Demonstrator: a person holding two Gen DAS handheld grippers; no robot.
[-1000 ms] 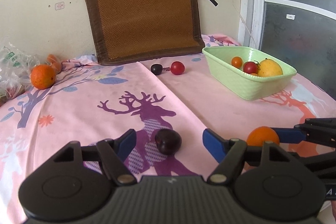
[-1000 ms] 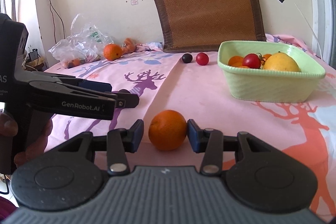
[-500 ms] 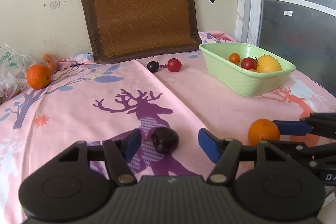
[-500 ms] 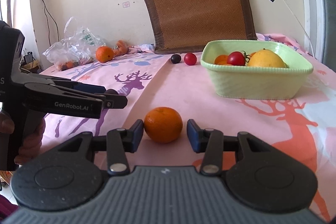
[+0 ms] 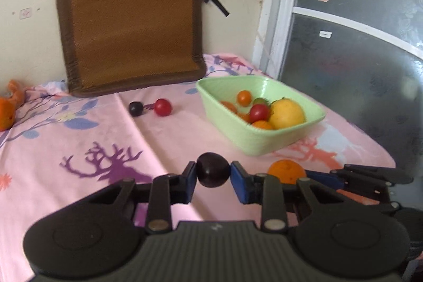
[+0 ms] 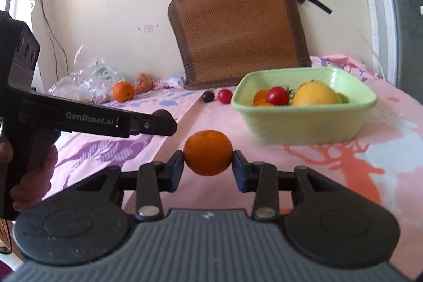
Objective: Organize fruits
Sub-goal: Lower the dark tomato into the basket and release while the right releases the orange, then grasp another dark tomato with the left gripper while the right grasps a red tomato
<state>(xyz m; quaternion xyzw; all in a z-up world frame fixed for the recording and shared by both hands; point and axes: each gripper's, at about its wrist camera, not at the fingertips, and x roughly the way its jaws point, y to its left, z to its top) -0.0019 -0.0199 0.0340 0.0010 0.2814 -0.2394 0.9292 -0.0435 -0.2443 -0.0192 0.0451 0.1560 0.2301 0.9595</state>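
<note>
My left gripper (image 5: 213,177) is shut on a dark plum (image 5: 212,169) and holds it above the pink cloth. My right gripper (image 6: 208,165) is shut on an orange (image 6: 208,152), also lifted; that orange shows in the left wrist view (image 5: 286,171). The green basket (image 5: 253,144) (image 6: 304,128) stands ahead to the right, holding a yellow fruit (image 5: 286,114), tomatoes and small oranges. A small dark plum (image 5: 136,109) and a red tomato (image 5: 163,107) lie near the brown mat. Another orange (image 6: 123,91) lies far left.
A brown woven mat (image 5: 132,28) leans on the wall behind the table. A plastic bag (image 6: 84,81) lies at the far left. A glass door (image 5: 357,44) is to the right. The left gripper body (image 6: 79,118) crosses the right wrist view.
Both grippers have closed on their fruit, the left on the dark plum and the right on the orange, lifted them off the cloth and turned toward the green basket.
</note>
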